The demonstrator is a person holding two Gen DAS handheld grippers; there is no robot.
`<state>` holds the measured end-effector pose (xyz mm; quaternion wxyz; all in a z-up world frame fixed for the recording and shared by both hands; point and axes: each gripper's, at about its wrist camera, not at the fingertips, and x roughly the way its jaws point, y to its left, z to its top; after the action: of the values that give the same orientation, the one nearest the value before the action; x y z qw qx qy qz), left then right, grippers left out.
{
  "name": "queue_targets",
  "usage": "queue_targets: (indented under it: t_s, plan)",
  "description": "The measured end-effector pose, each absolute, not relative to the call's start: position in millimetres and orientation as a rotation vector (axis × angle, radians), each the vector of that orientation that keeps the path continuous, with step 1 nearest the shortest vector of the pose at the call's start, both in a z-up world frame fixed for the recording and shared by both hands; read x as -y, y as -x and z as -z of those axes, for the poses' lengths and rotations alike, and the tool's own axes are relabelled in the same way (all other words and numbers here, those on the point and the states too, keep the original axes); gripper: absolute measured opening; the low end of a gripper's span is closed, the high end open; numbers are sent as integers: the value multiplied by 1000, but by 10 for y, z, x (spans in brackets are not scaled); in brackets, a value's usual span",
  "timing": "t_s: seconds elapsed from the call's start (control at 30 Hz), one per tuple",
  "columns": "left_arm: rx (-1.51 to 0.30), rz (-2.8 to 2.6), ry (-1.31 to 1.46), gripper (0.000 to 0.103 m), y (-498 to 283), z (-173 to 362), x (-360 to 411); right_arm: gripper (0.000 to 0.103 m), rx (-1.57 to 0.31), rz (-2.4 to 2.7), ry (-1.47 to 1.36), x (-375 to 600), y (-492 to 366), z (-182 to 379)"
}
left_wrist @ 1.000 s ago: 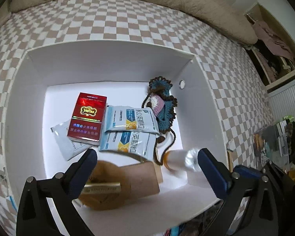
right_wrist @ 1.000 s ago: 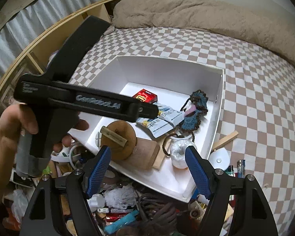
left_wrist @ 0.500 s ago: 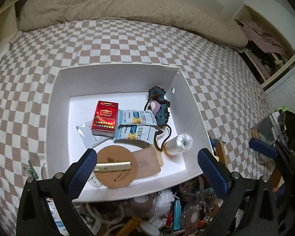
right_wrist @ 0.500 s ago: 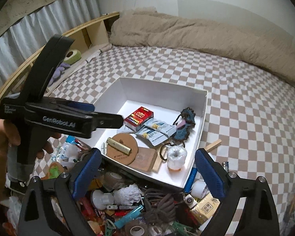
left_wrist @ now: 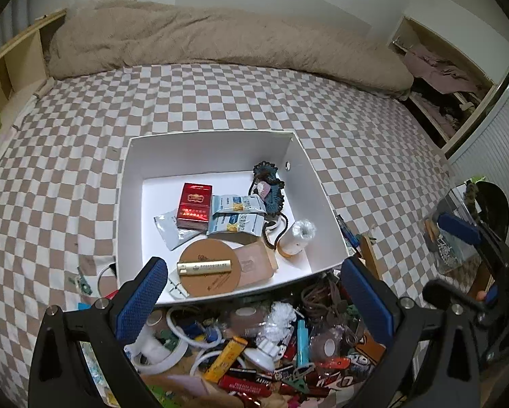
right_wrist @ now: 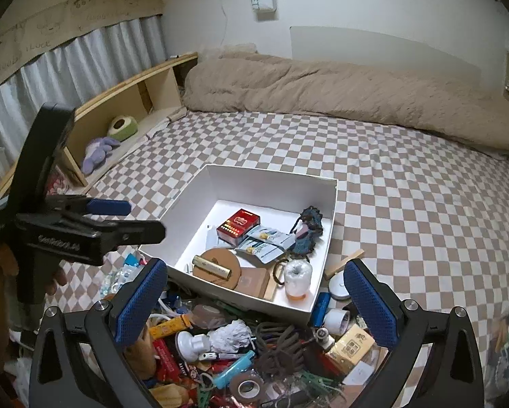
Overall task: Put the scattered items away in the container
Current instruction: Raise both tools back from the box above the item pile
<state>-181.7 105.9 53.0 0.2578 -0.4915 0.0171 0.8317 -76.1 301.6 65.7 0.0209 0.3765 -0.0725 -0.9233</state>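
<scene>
both grippers hung above the clutter (right_wrist: 254, 357) heaped against the near wall of the white box (left_wrist: 309, 170); the left gripper (left_wrist: 254, 301) gaped empty, the right gripper (right_wrist: 254, 301) had just been opening, nothing between its jaws. the thread spool (right_wrist: 298, 277) lay inside the box's near corner beside the cork disc (right_wrist: 217, 265)

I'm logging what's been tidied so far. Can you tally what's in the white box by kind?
In the white box:
Red pack: 1
Blue-white sachets: 2
Grey sachet: 1
Crochet piece: 1
White spool: 1
Round cork coaster: 1
Gold lighter: 1
Brown card: 1
Total: 9
</scene>
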Motion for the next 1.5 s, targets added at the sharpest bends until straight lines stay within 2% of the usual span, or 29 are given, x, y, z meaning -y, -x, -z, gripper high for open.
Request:
queue_targets:
  t_s: [0.27,0.87,1.5]
  plan:
    - [-29,-2283,1266,103,1449,-662,-843,103,229,2922,-1085,-2939,469,-751]
    - [-175,-2454,993,103,571,-831,-455,103,118,3057,-893,-2567,-182,-750]
    - [-197,-2548,807,103,85,-809,-185,103,59,3146,-779,-2316,-582,-604]
